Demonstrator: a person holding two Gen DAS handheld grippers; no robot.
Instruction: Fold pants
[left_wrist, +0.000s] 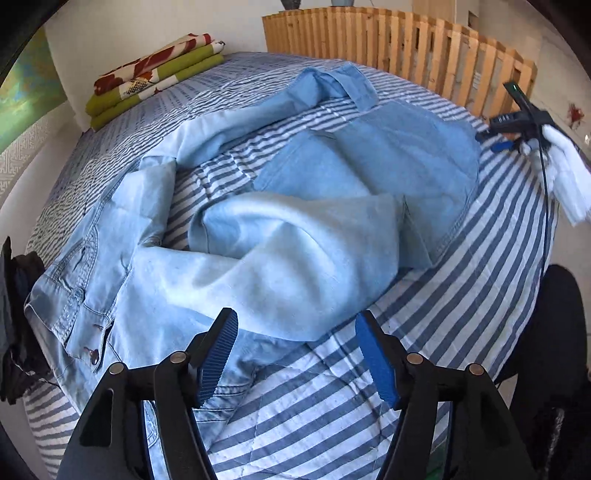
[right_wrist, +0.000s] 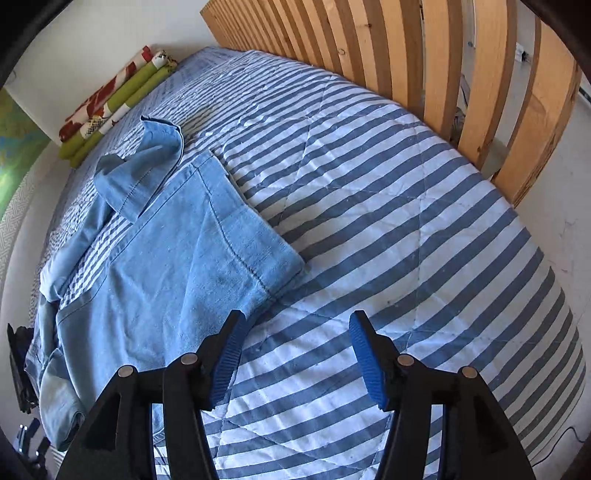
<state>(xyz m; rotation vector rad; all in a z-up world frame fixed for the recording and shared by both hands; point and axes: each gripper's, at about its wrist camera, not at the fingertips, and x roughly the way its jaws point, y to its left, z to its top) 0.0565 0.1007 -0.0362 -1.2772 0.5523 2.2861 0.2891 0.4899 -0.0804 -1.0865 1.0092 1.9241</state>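
Light-blue denim pants (left_wrist: 280, 229) lie rumpled across the striped quilt (left_wrist: 461, 295) on the bed, waistband at the near left edge, one leg folded back over itself, hems toward the slatted wooden headboard (right_wrist: 480, 74). My left claw (left_wrist: 297, 354) is spread, nothing pinched, over the near fold. My right claw (right_wrist: 295, 358) is spread too, empty, beside a hem. Folded floral blanket (left_wrist: 155, 74) at the far corner.
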